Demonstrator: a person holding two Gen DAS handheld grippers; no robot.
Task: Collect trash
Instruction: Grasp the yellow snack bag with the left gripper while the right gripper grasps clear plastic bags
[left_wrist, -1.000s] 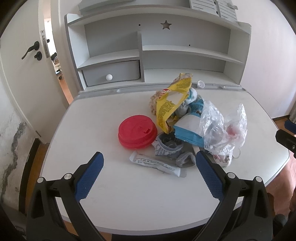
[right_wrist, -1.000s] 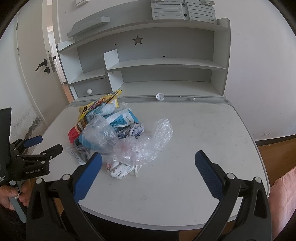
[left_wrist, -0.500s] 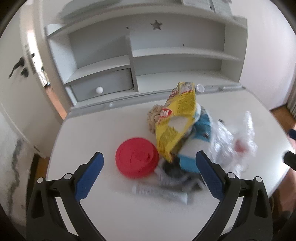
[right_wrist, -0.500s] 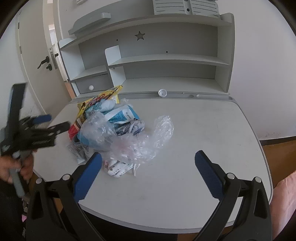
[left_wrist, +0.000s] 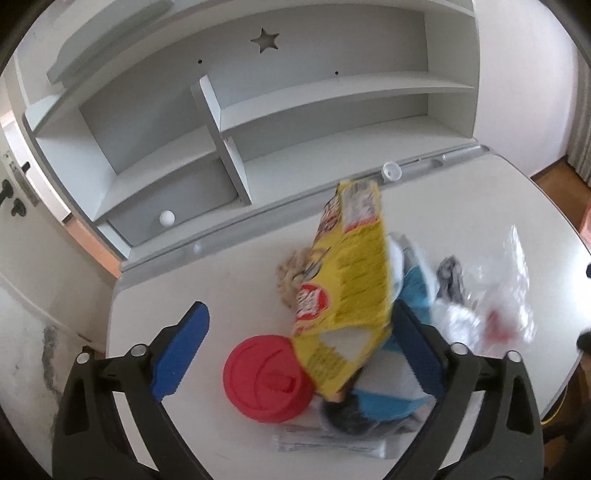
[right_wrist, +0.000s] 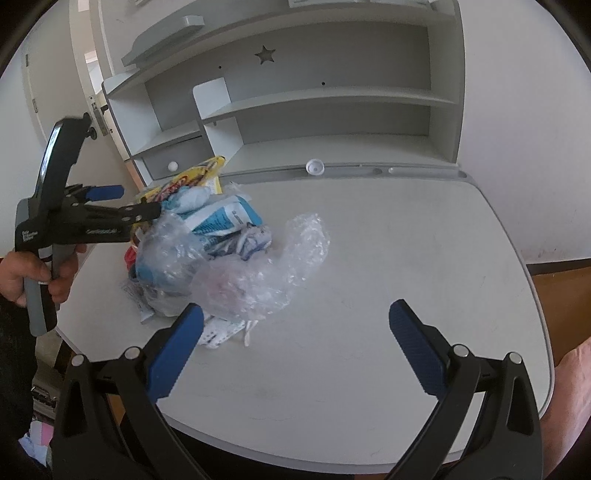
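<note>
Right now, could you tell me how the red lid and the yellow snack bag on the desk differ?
The red lid is a round, rigid disc lying flat on the desk; the yellow snack bag is a crinkled, printed wrapper propped up at a slant. The red lid sits at the pile's edge, mostly exposed, while the yellow snack bag leans on the other trash and overlaps the lid's rim. Both lie between the left gripper's open jaws.

A grey shelf unit (right_wrist: 317, 99) with a star cutout (right_wrist: 265, 54) stands behind the tabletop (right_wrist: 406, 258). Its drawer (left_wrist: 173, 210) has a white knob (left_wrist: 166, 218). A door (right_wrist: 55, 74) stands left.
</note>
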